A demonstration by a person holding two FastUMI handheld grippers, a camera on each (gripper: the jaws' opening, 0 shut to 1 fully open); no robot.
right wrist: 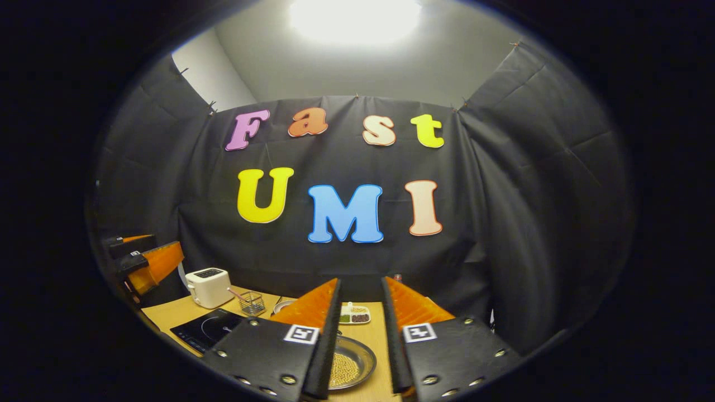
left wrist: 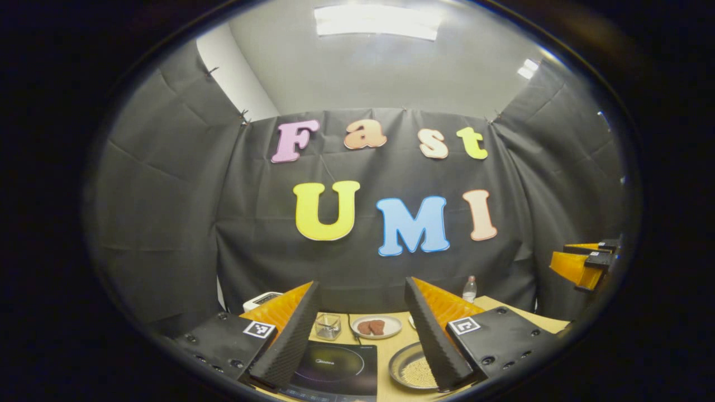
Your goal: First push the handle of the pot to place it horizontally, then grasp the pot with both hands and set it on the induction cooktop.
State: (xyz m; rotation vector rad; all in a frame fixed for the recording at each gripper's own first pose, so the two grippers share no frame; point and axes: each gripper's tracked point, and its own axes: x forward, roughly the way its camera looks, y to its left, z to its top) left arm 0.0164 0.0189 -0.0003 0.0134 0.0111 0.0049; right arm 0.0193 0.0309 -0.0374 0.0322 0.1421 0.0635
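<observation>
The pot [left wrist: 410,369] is a shallow metal pan of yellowish grains on the wooden table, just right of the black induction cooktop [left wrist: 335,368]. My left gripper [left wrist: 362,283] hangs open above both, and its right finger hides part of the pot. In the right gripper view the pot [right wrist: 351,365] lies low between the fingers of my right gripper [right wrist: 360,282], which is open with a narrower gap and nothing in it. The cooktop [right wrist: 209,329] sits to its left. Each gripper also appears at the other view's edge: the right gripper [left wrist: 558,254] and the left gripper [right wrist: 162,248].
A white toaster [right wrist: 208,287] and a small wire basket [right wrist: 251,303] stand behind the cooktop. A plate of brown food [left wrist: 375,326], a glass [left wrist: 328,325], a divided dish [right wrist: 354,315] and a bottle [left wrist: 470,288] sit toward the back of the table [left wrist: 505,307].
</observation>
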